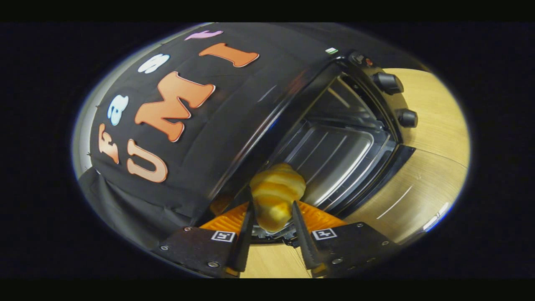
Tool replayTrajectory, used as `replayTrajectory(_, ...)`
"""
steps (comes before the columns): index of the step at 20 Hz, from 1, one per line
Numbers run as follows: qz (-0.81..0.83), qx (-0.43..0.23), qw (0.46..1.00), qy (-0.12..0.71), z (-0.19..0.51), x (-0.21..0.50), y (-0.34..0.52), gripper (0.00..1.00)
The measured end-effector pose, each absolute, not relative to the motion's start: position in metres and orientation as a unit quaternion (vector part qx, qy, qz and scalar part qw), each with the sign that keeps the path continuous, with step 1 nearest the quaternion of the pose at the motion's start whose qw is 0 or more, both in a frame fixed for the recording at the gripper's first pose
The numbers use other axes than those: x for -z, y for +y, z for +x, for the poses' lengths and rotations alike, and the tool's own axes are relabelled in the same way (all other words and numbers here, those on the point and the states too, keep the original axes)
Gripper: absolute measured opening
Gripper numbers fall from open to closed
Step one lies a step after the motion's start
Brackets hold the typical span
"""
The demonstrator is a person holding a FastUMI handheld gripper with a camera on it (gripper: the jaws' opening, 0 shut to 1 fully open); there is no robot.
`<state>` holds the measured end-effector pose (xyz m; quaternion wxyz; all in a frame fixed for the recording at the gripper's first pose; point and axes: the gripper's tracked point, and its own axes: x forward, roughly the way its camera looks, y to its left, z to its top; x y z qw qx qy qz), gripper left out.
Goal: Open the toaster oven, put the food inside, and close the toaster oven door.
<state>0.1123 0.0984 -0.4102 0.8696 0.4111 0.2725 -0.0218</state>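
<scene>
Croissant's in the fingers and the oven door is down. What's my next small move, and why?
Probably ease the gripper forward toward the metal tray. Its fingers are shut on the golden-brown croissant, which sits just at the mouth of the black toaster oven, not yet over the tray. The door is already open, so the way ahead looks clear; release once it is above the tray.

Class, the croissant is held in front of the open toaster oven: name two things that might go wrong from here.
1. The croissant sits between the jaws of the gripper by its narrow end; it might slip or get crushed.
2. The view is tilted against the toaster oven, so the croissant might bump the open door or the frame on the way in.
</scene>
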Motion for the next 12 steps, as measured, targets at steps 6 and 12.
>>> replayTrajectory(6, 0.362, -0.003, 0.883, 0.300, 0.061, 0.393, 0.096, 0.88)
replayTrajectory(12, 0.265, -0.021, 0.908, 0.324, -0.008, 0.387, 0.077, 0.98)
